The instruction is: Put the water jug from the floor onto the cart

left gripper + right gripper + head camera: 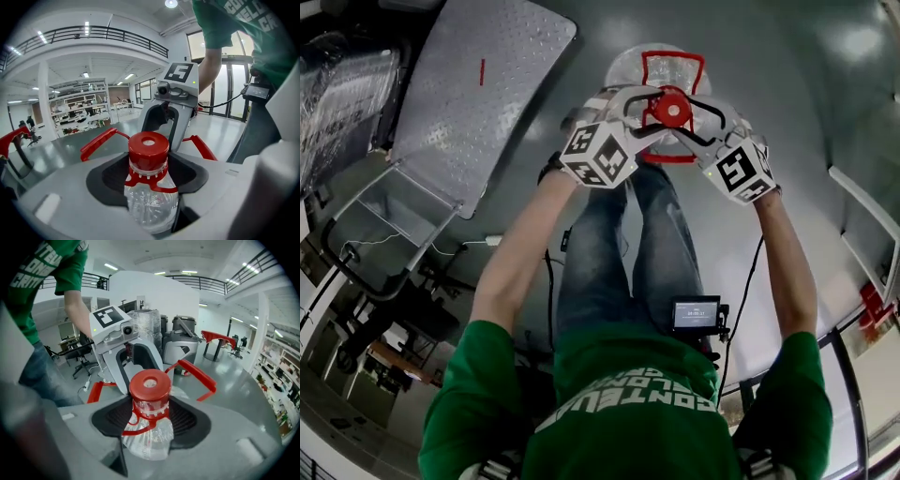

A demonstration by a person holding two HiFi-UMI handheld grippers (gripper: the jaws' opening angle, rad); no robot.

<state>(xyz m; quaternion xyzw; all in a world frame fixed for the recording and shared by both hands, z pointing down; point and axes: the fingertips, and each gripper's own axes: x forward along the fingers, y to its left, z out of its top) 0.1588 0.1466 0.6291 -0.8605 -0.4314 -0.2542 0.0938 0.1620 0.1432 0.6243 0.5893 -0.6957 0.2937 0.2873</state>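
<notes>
While neck-clamped in left gripper (pixel 149 174) and right gripper (pixel 149 417) fingers, clear red-capped water jug (pixel 672 111).

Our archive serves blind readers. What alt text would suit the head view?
Seen from above, the left claw and right claw both clamp the neck of a clear, red-capped jug. The person holding them wears a green shirt and jeans; a cart with a metal deck stands at upper left.

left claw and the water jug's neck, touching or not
Touching. The left gripper view shows the left claw closed round the water jug just below its red cap, dark pads against the clear neck on both sides.
</notes>
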